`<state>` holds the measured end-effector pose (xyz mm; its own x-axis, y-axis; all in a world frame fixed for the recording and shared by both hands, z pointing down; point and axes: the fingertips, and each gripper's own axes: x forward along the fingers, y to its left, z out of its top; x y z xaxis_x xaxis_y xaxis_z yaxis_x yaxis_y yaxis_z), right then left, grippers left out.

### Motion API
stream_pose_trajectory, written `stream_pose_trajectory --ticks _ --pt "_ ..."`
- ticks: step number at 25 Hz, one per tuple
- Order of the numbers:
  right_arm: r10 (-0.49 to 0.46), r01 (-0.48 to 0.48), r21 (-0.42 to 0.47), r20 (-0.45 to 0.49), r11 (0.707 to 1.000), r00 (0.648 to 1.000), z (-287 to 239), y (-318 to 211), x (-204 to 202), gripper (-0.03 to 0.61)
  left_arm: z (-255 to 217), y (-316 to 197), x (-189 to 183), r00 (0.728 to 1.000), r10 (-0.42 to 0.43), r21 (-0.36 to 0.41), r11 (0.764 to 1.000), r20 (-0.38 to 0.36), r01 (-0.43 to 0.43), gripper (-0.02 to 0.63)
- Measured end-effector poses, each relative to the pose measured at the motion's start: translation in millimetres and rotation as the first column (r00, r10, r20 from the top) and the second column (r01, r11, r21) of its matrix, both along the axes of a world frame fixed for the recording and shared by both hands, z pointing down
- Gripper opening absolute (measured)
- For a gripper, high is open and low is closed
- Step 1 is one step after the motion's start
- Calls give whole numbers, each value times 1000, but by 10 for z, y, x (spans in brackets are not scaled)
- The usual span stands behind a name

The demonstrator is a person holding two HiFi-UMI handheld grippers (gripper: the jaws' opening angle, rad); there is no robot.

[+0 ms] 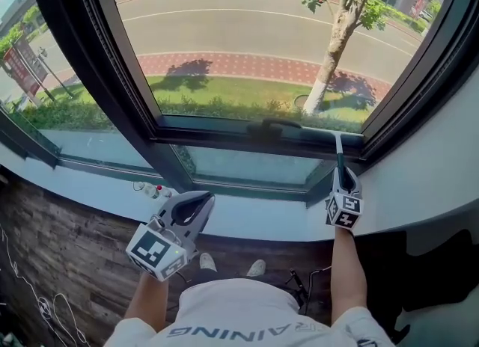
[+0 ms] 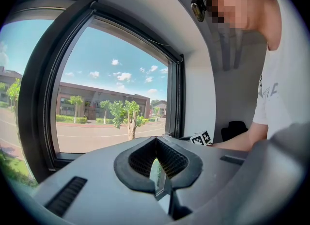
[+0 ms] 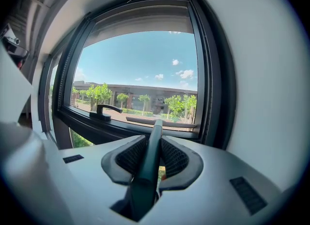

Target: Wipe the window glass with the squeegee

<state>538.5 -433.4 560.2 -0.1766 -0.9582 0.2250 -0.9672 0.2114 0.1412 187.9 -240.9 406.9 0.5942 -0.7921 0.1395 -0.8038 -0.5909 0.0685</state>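
Clamps squeegee point(image 1: 338, 148) handle in right gripper point(image 1: 341, 179), blade low on window glass point(image 1: 247, 31), far right, just above frame point(image 1: 224, 142); holds left gripper point(image 1: 196, 205) closed, empty, near. May snag frame and leave streaks by tilting blade.

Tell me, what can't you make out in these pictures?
- Head view: small things on the sill, too small to name.
- Head view: squeegee blade blends into the dark window frame; contact with the glass unclear.
- Head view: dark shape at lower right, shadowed and cut by the edge.
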Motion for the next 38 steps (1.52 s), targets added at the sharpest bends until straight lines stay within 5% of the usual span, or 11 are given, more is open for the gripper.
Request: stream_pose_trajectory --ticks 13,25,32,38 --pt "14 -15 13 113 1000 993 -101 1077 -54 100 122 -12 94 999 -7 12 1000 -39 8 17" --pt "-153 114 213 173 970 973 -1056 1669 -459 100 43 53 101 996 -82 34 996 -40 83 17" --pt "-109 72 240 145 968 983 -1206 1788 -964 100 17 88 -476 996 -75 71 994 -51 79 17" --pt "-39 -20 296 192 955 981 -1469 1884 -1714 100 87 165 -1284 1000 -9 98 995 10 8 17"
